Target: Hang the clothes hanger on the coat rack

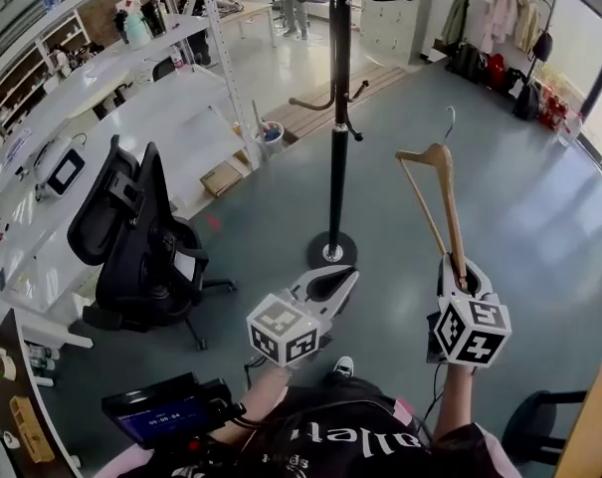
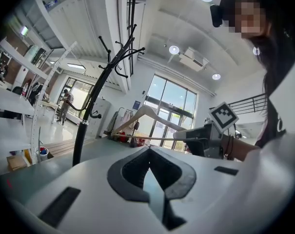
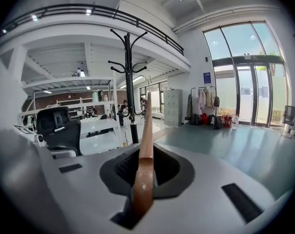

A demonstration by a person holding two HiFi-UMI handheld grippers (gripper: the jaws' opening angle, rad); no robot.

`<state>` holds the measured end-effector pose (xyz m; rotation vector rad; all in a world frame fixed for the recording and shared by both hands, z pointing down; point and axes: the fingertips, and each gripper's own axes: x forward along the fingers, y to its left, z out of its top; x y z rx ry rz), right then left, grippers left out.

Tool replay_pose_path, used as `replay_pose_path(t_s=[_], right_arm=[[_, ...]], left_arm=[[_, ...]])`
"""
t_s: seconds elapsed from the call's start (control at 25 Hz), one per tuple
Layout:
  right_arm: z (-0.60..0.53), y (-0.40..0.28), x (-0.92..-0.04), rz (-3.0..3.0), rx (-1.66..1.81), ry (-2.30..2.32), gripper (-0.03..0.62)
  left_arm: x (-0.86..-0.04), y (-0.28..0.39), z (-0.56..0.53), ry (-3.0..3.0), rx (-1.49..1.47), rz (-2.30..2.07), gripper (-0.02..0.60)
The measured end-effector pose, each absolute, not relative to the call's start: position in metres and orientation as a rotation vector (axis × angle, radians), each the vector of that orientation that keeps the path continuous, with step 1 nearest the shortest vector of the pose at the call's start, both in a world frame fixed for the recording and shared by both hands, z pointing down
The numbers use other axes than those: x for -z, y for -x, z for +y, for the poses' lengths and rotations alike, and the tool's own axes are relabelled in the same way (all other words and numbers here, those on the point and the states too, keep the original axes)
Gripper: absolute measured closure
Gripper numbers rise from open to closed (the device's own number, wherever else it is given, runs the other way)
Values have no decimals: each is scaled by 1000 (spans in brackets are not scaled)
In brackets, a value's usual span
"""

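The right claw (image 1: pixel 460 270) gripped the wooden clothes hanger (image 1: pixel 450 207) by the tip of one shoulder, jaws clamped on the wood with the rest of the frame rising out in front of it. The hold looked chosen to leave the metal hook (image 1: pixel 448 123) free at the top, clear of the claw and ready to catch a peg. The hanger was not yet on the black coat rack (image 1: pixel 340 118), which stood on its round base on the grey floor (image 1: pixel 539 217), ahead of the person and well apart from the hanger, to its left in the head view. Seen along the right claw's jaws, the wood ran almost in line with the rack's post, which suggested the hanger was being aimed at the curved upper pegs (image 3: pixel 128 35). The left claw (image 1: pixel 337 281) was closed on nothing and held level and low, pointing towards the rack's foot; it seemed kept out of the way, or on hand to steady the frame if it swung. A black office chair (image 1: pixel 131 227) stood off to the left beside a white desk (image 1: pixel 42 257), clear of the path to the rack.
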<state>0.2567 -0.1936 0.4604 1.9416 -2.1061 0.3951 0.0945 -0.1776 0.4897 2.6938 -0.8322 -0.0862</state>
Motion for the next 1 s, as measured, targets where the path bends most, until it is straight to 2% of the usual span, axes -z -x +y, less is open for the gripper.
replay_pose_path(t_s=[0.36, 1.0], right_arm=[[-295, -270, -421, -2159, -277, -1928, 549], [-435, -179, -364, -2165, -143, -2047, 549]], left_arm=[[-510, -95, -222, -2613, 52, -931, 581], [-485, -14, -375, -2659, 86, -927, 581]])
